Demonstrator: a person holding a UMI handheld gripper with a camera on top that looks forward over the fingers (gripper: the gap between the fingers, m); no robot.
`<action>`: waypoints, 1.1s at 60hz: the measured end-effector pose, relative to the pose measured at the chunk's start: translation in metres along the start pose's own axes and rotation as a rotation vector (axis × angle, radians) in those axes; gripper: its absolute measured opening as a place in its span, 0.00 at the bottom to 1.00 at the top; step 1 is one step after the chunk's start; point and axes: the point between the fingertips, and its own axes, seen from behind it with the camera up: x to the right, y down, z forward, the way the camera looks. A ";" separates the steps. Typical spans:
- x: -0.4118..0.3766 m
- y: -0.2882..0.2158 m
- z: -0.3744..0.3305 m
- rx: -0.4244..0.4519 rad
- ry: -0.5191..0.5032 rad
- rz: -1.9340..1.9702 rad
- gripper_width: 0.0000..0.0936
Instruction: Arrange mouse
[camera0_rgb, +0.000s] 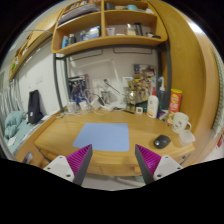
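One wooden desk spans the scene beyond the fingers. Above it, one wooden shelf unit is fixed to the wall; it shows two tiers holding assorted items too small to identify.

One light blue mouse mat lies flat near the middle of the desk, directly ahead of the gap between the fingers. Its surface carries nothing.

One white mug stands at the right end of the desk, handle side indistinct. Behind it stands one orange container, with one white bottle just beside that. A cluster of small objects along the back edge of the desk cannot be counted reliably.

One dark mouse rests on the bare desk surface to the right of the mat, apart from it, and in front of the mug.

One gripper is present, with two fingers spread wide apart. Each finger bears one magenta pad. Nothing sits between the fingers; both are clear of the desk items.
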 end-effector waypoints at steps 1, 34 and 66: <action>-0.001 0.001 -0.003 -0.011 0.021 0.012 0.93; 0.192 0.067 0.054 -0.180 0.233 0.110 0.91; 0.204 0.041 0.173 -0.284 0.082 0.072 0.75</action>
